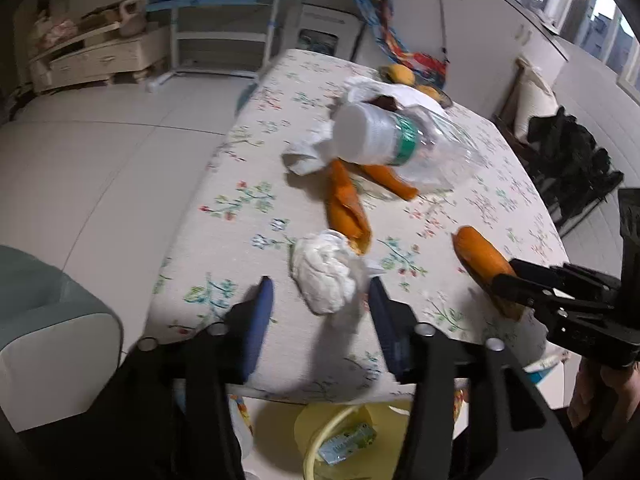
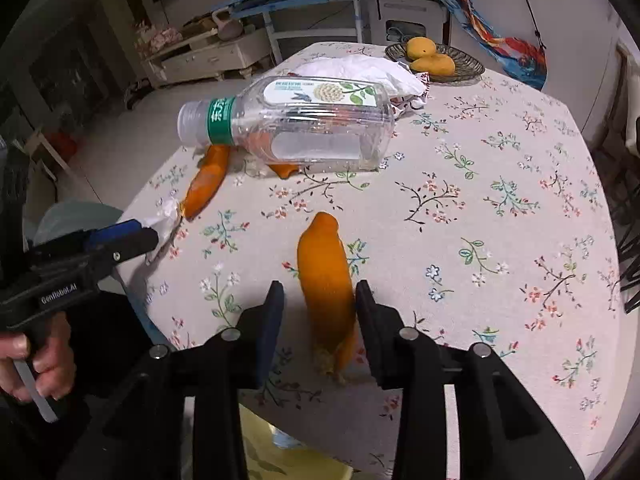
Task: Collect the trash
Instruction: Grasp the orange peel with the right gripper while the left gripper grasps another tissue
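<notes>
At the near left edge of the tabletop [image 1: 224,216], a crumpled tissue [image 1: 326,276] is framed by the left claw [image 1: 320,292], whose blue pads stand apart on either side of it. Its right pad lies close against the wad, the left one well clear, so nothing is gripped yet. The claw is angled steeply down, presumably so the soft wad can be pinched and carried off the edge. Below that edge a yellow bin [image 1: 340,432] is seen, probably placed there so trash can be dropped or swept straight in; a small wrapper already lies inside.

Further in, a long peel [image 1: 346,208] lies just beyond the tissue, touching it at one end. Behind it a clear plastic bottle [image 2: 296,124] rests on its side, partly over another peel, with a white bag [image 2: 360,70] behind.

To the right, an orange peel [image 2: 326,280] lies lengthwise toward the edge. It is straddled by the right claw [image 2: 320,292], jaws partly open, the right pad almost touching and the left still off it; no hold is judged to exist. A basket [image 2: 464,68] of whole fruit at the far side is likely not trash.
</notes>
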A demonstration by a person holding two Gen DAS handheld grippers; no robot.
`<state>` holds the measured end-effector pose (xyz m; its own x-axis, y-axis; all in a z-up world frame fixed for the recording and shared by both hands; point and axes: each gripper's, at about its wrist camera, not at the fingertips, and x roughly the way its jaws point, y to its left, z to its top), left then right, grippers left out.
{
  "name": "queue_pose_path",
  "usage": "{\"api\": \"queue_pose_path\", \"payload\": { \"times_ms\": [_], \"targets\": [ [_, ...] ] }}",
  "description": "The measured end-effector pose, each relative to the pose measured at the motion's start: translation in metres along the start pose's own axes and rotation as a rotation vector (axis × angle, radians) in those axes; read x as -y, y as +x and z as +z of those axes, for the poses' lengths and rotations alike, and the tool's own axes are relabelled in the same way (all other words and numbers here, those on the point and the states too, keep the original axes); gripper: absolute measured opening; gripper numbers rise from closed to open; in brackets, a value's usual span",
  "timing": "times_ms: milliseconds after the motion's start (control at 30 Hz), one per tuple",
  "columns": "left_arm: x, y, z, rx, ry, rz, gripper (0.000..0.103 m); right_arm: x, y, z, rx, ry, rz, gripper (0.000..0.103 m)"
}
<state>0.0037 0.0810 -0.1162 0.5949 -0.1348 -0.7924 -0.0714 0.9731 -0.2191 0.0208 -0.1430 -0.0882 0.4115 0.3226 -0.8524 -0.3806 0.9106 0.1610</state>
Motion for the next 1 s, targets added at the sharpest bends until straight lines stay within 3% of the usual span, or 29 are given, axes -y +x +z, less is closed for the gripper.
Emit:
{"api": "queue_pose_path", "payload": {
  "times_ms": [300, 333, 367, 400, 500, 1000],
  "targets": [
    [0.01, 0.007, 0.001, 0.012, 0.048, 0.036, 0.053, 0.0, 0.008, -0.005, -0.011, -0.008, -0.022, 0.041],
    [0.012, 0.008, 0.001, 0.011, 0.058, 0.035, 0.05, -0.001, 0.01, -0.005, -0.013, -0.013, -0.03, 0.033],
    [0.013, 0.009, 0.001, 0.011, 0.065, 0.033, 0.033, -0.001, 0.01, -0.006, -0.013, -0.017, -0.04, 0.029],
    [0.015, 0.011, 0.0, 0.003, 0.078, 0.031, 0.025, -0.001, 0.01, -0.007, -0.011, -0.019, -0.044, 0.026],
    [0.02, 0.009, -0.002, 0.017, 0.103, 0.027, 0.021, 0.001, 0.007, -0.009, -0.002, -0.003, -0.032, 0.021],
    [0.031, -0.046, -0.014, 0.183, 0.125, -0.043, 0.021, 0.014, -0.039, -0.043, 0.179, 0.28, 0.159, 0.019]
  ]
}}
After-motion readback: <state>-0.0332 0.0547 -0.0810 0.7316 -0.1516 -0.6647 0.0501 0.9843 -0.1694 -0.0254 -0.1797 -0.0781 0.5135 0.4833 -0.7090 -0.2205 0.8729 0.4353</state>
